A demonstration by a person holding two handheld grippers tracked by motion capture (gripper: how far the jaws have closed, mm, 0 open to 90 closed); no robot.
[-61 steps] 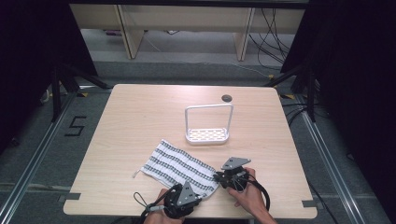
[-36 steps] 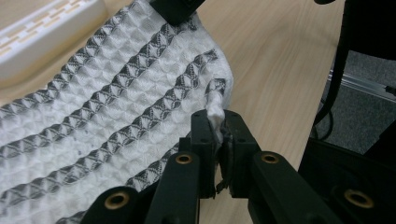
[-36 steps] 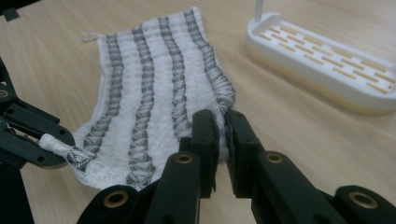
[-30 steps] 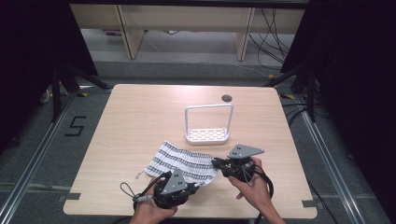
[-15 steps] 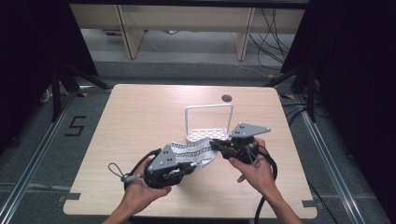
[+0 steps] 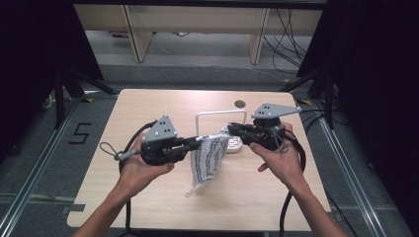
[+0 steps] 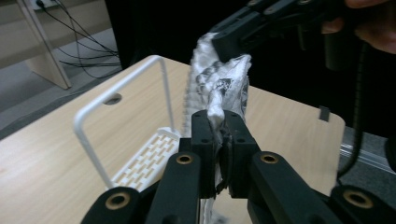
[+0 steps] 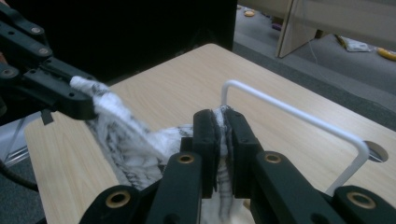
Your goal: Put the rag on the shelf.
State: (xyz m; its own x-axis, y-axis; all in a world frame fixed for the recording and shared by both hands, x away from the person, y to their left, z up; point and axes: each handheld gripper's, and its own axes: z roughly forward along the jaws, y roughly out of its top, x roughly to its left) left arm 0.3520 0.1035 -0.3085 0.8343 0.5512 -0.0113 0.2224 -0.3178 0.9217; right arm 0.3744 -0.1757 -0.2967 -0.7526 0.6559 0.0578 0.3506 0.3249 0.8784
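High view: held the striped cloth above the table, just in front of the white rack, pinched at one top corner by the left gripper and at the other by the right gripper, rest hanging below.

Left gripper view: clamped tight on a bunched cloth corner, rack to the left.

Right gripper view: closed on cloth edge, rack just behind.

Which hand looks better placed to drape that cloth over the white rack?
Right, probably. Its hand-held gripper pinches the cloth just above the rack; the left one grips the other corner farther from it, nearer the table's front.
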